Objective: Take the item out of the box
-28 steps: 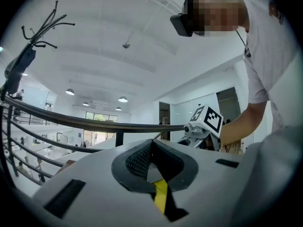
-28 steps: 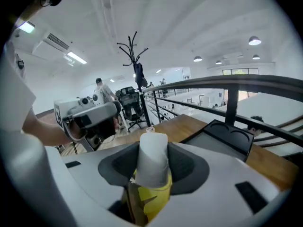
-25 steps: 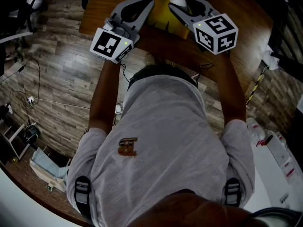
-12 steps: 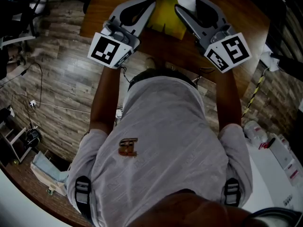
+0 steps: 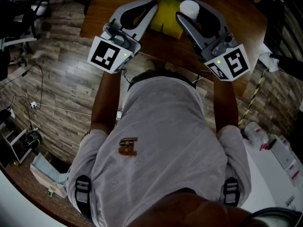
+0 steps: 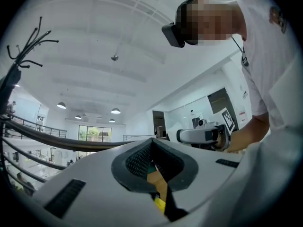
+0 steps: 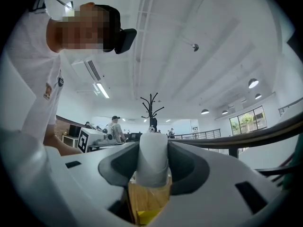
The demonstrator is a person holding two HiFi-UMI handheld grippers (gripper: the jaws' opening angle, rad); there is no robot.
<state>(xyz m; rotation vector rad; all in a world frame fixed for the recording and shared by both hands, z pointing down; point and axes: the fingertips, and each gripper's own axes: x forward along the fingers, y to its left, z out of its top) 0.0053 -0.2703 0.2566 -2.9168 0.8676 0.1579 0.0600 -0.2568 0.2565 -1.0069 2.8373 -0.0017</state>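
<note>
A white cylindrical item (image 5: pixel 189 6) sits between the jaws of my right gripper (image 5: pixel 188 10), which is shut on it above the wooden table (image 5: pixel 108 4). In the right gripper view the white item (image 7: pixel 152 162) stands upright between the dark pads, and the right gripper (image 7: pixel 152 148) points about level. A yellow box (image 5: pixel 167 21) lies on the table between the two grippers. My left gripper (image 5: pixel 152 5) is at the box's left edge, its tips together, with nothing held. In the left gripper view the left gripper (image 6: pixel 152 142) has its tips touching.
The table edge runs just in front of the person's body, with plank flooring (image 5: pixel 57 65) to the left. Cables (image 5: pixel 33 100) trail on the floor at left. Bottles and packs (image 5: pixel 265 141) lie at lower right. A coat stand (image 7: pixel 152 109) stands far behind.
Both grippers have shifted upward in the head view. The right gripper has turned, so its marker cube now sits lower and further right, and the white item has travelled with it.
</note>
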